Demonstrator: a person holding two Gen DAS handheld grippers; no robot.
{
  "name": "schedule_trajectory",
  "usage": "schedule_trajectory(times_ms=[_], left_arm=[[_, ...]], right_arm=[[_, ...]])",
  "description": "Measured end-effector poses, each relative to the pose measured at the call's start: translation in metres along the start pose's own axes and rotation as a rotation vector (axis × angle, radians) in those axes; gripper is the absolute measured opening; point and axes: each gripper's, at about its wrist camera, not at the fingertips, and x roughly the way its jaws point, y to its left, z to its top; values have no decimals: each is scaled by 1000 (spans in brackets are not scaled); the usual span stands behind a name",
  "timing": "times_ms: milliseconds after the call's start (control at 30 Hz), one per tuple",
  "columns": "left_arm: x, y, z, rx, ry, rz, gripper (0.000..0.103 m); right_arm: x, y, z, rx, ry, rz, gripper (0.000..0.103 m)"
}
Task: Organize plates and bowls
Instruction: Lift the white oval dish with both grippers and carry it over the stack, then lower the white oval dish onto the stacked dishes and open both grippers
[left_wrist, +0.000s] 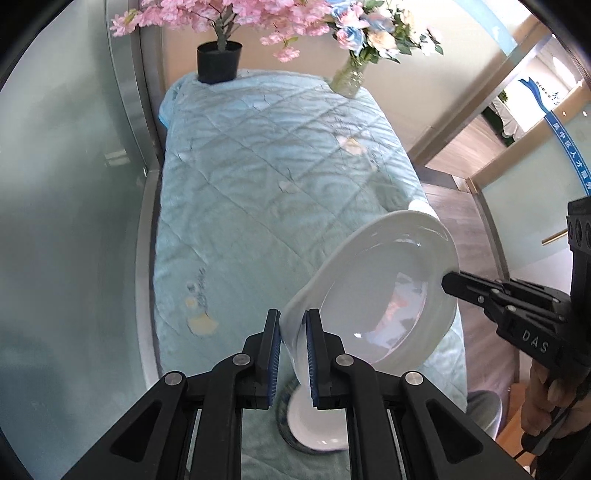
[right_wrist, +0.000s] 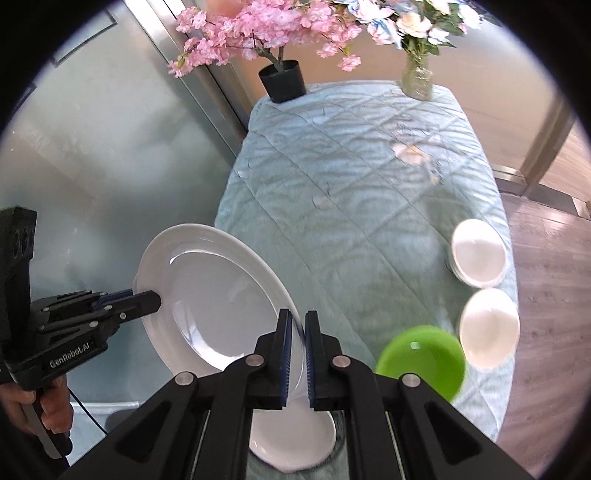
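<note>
A large white plate (left_wrist: 391, 280) is held up, tilted, above the near end of the table by both grippers. My left gripper (left_wrist: 292, 354) is shut on its left rim; it also shows in the right wrist view (right_wrist: 147, 301). My right gripper (right_wrist: 297, 354) is shut on the opposite rim of the plate (right_wrist: 218, 295) and shows at the right of the left wrist view (left_wrist: 452, 282). Below the plate lies another white plate (right_wrist: 295, 439). A blue-patterned white bowl (left_wrist: 314, 421) sits under my left gripper. A green bowl (right_wrist: 424, 360) and two white bowls (right_wrist: 487, 328) (right_wrist: 478, 253) stand at the right.
The table is covered with a light blue quilted cloth (left_wrist: 258, 177). A black pot with a pink blossom tree (left_wrist: 218, 61) and a glass vase of flowers (left_wrist: 349, 79) stand at the far end. Frosted glass walls (left_wrist: 66, 203) lie on the left, wood floor (right_wrist: 546, 288) on the right.
</note>
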Motion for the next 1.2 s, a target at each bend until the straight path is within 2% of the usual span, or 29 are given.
schedule_trajectory(times_ms=[300,633,1000,1200], left_arm=[[23,-22,-63,4,75,-30,10],[80,-13,-108,-27,218,-48,10],[147,17,-139,-91,346,-60,10],[168,24,-142,-99,365,-56,10]], right_arm=[[2,-18,-60,63,63,-20,6],[44,-35,-108,130,184,-19,6],[99,-45,-140,198,300,-8,7],[118,-47,-146,212,333,-23,7]])
